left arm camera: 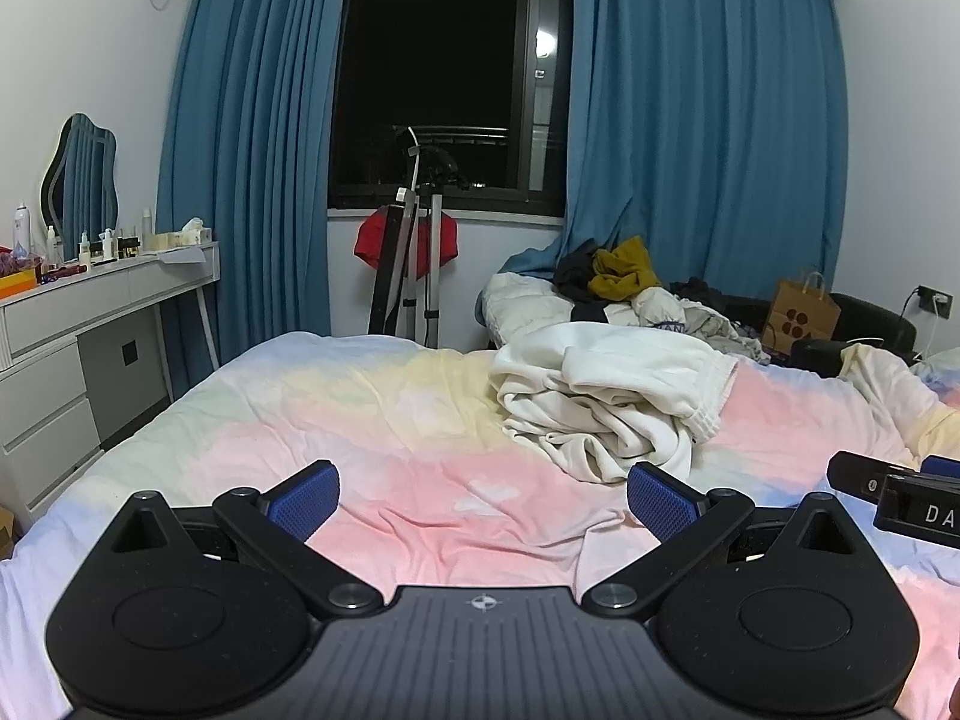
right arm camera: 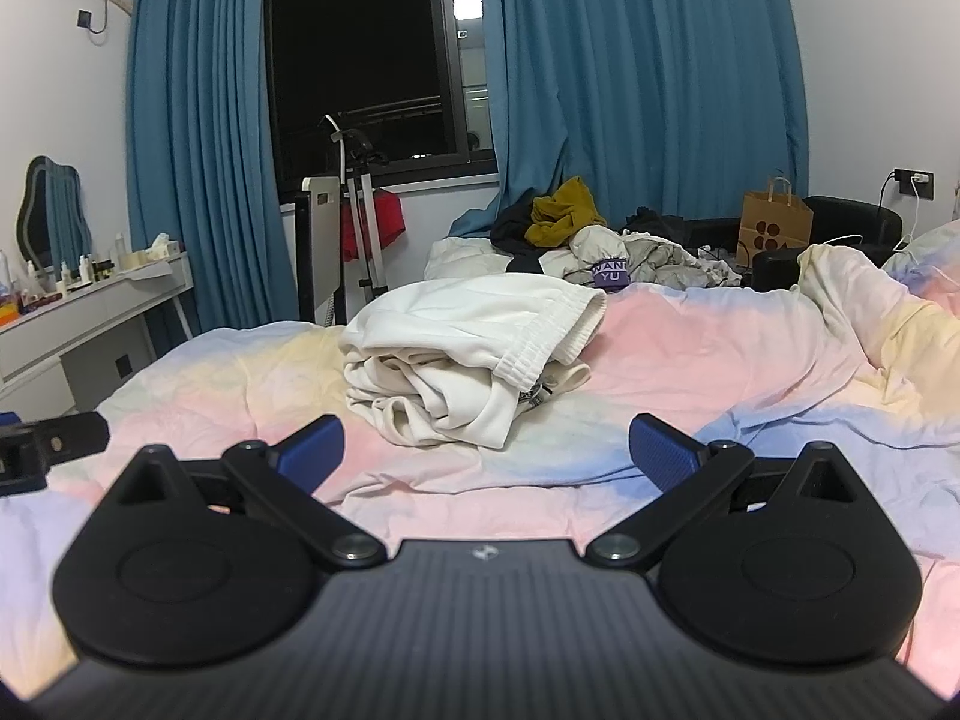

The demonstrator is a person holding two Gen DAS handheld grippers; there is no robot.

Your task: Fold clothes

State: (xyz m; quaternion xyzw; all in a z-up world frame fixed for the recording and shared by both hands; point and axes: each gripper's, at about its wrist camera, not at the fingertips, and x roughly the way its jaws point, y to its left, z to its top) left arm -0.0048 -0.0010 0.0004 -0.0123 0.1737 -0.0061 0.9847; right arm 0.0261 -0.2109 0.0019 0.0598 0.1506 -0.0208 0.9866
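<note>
A crumpled cream-white garment (left arm camera: 606, 396) lies bunched on the pastel bed cover (left arm camera: 372, 420), its ribbed hem hanging at the right side. In the right wrist view the same garment (right arm camera: 474, 354) sits ahead and slightly left. My left gripper (left arm camera: 483, 498) is open over the bed, with the garment ahead to its right and nothing between its blue pads (left arm camera: 303, 501). My right gripper (right arm camera: 486, 450) is also open, just short of the garment's near edge. Each view catches the other gripper at its edge: the right one (left arm camera: 900, 495) and the left one (right arm camera: 48, 447).
Beyond the bed lies a heap of mixed clothes (left arm camera: 624, 285) with a mustard piece on top. A brown paper bag (right arm camera: 774, 225) stands at the right. A white dresser (left arm camera: 90, 312) with bottles and a mirror lines the left wall. A metal stand (left arm camera: 408, 264) stands under the window.
</note>
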